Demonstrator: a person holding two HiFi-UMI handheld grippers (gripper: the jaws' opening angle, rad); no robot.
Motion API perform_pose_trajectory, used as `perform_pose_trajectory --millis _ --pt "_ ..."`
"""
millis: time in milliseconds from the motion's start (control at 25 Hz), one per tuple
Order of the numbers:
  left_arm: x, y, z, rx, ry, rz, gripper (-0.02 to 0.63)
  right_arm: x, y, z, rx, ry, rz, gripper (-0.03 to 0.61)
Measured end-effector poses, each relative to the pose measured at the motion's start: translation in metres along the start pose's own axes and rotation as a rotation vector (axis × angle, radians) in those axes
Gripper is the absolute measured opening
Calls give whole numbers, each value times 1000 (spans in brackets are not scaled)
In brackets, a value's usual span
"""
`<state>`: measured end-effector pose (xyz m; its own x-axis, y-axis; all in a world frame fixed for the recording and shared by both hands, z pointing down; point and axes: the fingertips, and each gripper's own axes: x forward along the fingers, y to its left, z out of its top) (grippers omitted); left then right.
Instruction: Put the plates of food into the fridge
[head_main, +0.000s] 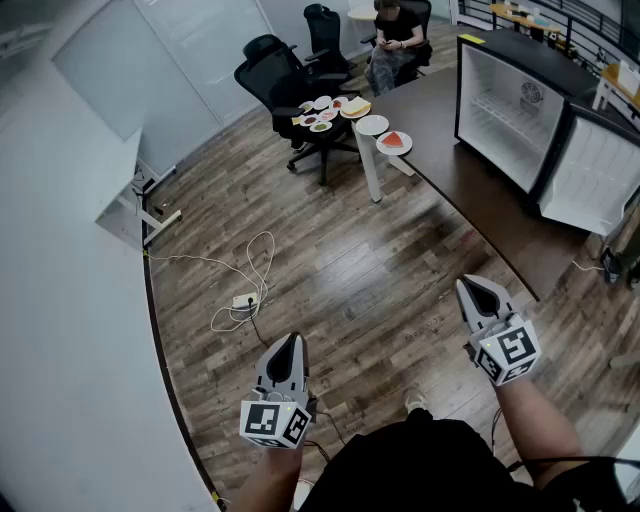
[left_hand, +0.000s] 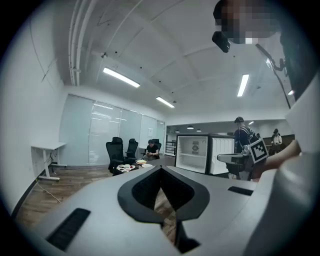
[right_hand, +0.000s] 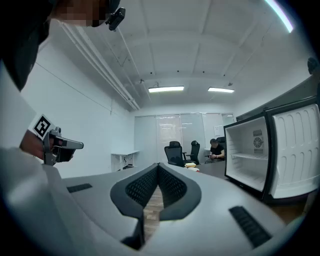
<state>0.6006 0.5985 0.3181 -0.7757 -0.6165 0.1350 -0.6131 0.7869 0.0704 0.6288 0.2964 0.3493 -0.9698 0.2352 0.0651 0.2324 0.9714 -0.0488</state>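
Grey-white left gripper (head_main: 290, 340) and right gripper (head_main: 470, 284) hover over the wood floor (head_main: 340, 270), each with jaws pressed together on nothing. Farther off, the plates of food (head_main: 330, 110) sit at the dark table's (head_main: 450, 160) far end (beside black chairs (head_main: 275, 75)), well apart from the open fridge (head_main: 505, 110).

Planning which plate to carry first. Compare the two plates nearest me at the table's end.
The nearer plate carries a red wedge of food; the farther plate looks bare white. The nearer plate lies closer to the open fridge; the farther plate sits next to the cluster of small dishes. Both are round, white and lie flat near the table edge.
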Motion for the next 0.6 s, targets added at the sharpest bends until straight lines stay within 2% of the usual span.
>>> perform_pose_trajectory --millis 120,320,400,480,600 --pt "12 1 3 2 -1 26 5 2 -17 -3 14 5 -10 5" --pt "31 13 15 16 -34 58 5 15 -35 -6 -31 23 -23 5" --pt "40 19 17 13 -30 66 5 22 -40 -6 -8 17 -30 5" --pt "52 24 22 20 -25 64 5 29 -43 -1 23 -8 -29 5" --pt "80 36 34 61 -39 33 5 49 -53 4 14 -21 -54 5"
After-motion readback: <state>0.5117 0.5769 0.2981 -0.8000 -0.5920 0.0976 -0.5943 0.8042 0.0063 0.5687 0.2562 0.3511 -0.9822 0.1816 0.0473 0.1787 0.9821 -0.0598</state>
